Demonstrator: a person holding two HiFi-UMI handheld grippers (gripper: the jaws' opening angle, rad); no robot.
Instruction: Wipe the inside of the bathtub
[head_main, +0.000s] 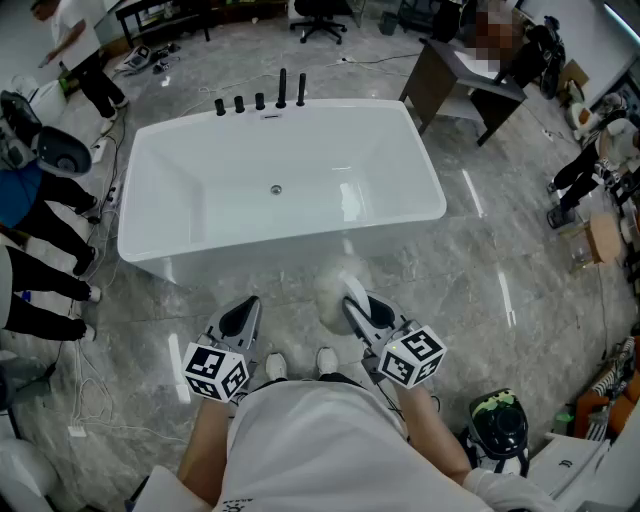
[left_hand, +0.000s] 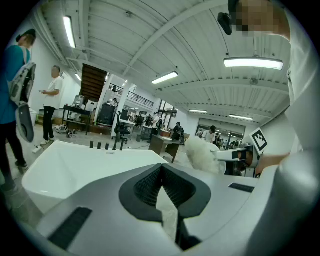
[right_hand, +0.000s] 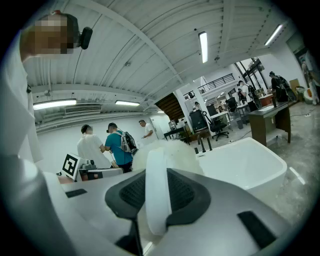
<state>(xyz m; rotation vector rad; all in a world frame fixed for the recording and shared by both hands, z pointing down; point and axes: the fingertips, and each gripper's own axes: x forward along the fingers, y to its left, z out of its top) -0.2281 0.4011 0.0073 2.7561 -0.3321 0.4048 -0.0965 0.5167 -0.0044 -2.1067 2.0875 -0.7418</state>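
Bathtub (head_main: 250, 243) lies straight ahead, its long axis crosswise. Right tool (head_main: 352, 298) clamps a fluffy white duster (head_main: 332, 288) nearest the rim. Left tool (head_main: 243, 313) is closed and empty.

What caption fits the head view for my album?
Standing before the white bathtub, right tool clamping a fluffy duster, left tool shut on nothing.

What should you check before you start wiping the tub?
1. Duster held firmly: ok. The right gripper is shut on its white handle.
2. Left gripper free: ok. Its jaws are together with nothing between them.
3. Inside of the bathtub free of things: ok. Only the drain shows.
4. Duster over the tub: not ok. It is outside, in front of the near rim.
5. Where the dirt is: cannot tell.
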